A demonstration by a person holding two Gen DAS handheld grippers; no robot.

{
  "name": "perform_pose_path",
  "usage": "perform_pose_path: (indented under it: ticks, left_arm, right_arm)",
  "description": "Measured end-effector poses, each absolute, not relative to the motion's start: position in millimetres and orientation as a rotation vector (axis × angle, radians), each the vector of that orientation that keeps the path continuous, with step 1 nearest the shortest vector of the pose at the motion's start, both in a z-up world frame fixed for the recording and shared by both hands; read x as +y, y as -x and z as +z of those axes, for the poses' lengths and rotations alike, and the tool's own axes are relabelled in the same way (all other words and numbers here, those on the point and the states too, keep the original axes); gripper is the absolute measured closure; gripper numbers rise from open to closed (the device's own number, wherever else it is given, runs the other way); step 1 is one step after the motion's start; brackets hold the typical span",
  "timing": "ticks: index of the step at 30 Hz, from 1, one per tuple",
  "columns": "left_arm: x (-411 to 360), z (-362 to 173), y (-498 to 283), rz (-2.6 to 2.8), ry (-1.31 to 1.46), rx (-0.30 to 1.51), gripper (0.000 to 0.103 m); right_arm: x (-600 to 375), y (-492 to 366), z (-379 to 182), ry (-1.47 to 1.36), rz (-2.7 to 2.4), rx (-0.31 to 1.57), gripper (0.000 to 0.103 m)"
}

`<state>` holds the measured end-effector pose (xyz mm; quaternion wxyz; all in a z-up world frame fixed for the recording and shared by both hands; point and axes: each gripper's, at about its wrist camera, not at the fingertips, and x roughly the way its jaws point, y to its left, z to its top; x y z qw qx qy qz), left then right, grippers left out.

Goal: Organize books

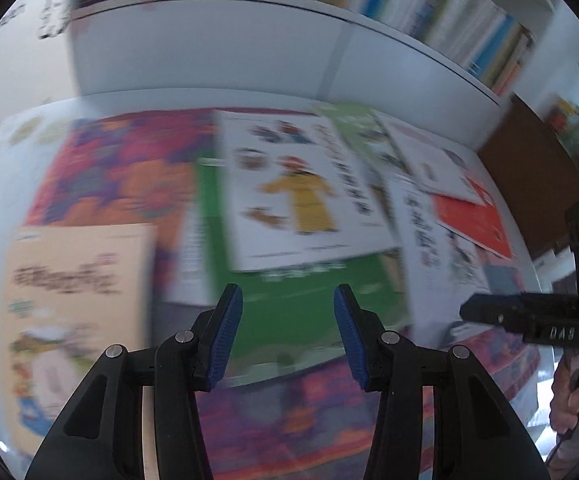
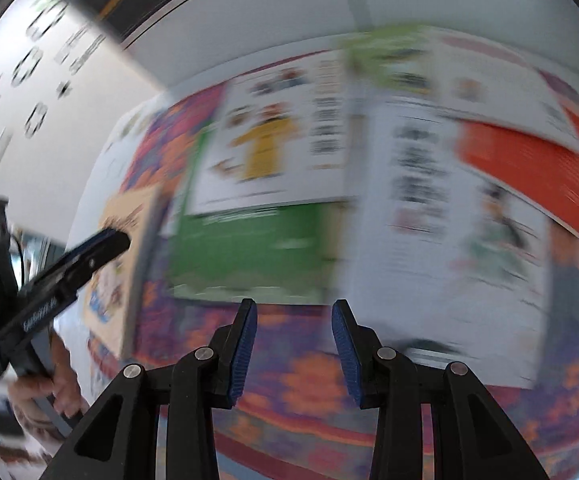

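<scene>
Several picture books lie flat on a patterned cloth [image 1: 129, 168]. A white book with a yellow-coated figure [image 1: 297, 192] lies on top of a green book [image 1: 309, 292]. A beige book [image 1: 73, 300] is at the left, a white text-covered book [image 1: 437, 248] and an orange book [image 1: 473, 216] at the right. My left gripper [image 1: 288, 300] is open and empty above the green book's near edge. My right gripper [image 2: 294, 312] is open and empty, just short of the green book [image 2: 249, 248] and the white text book [image 2: 441, 240]. Both views are blurred.
A white shelf unit [image 1: 249, 44] stands behind the table with a row of upright books [image 1: 449, 12] on top. The right gripper shows at the right of the left view [image 1: 529, 316]; the left gripper at the left of the right view [image 2: 61, 268]. A white wall [image 2: 29, 92] is on the left.
</scene>
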<state>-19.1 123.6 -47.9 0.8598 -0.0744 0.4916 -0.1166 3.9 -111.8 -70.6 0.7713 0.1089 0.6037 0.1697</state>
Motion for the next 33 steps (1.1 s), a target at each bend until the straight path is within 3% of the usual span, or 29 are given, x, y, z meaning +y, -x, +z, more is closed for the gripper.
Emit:
perform_pose_path:
  ticks: [12,21,24,28,33]
  left_arm:
    - [8.9,-91.1,-6.3,-0.335,0.106,1.135,0.059]
    - [-21.5,-99.8,-14.5,-0.299,0.017,1.167,0.056]
    - [-25.1,-104.9,-17.5,-0.348,0.065,1.212,0.053]
    - [-39.3,-105.7,-8.7,-0.309,-0.062,1.185,0.053]
    - [-36.0,-101.8,-1.1,-0.327,-0.024,1.211,0.053]
  right_arm:
    - [-231.2,-14.0,-96.1,-0.274,0.157,1.302,0.065]
    - [-230.1,-32.5,-115.2,-0.238,0.17,1.313,0.065]
    - [-220.9,-35.3,-116.0,-0.209,0.191,1.318,0.055]
    - [-210.4,-30.1,-115.1,-0.15,0.2,1.321,0.054]
    - [-214.1,-22.0,-116.1,-0.189,0.229,1.355,0.054]
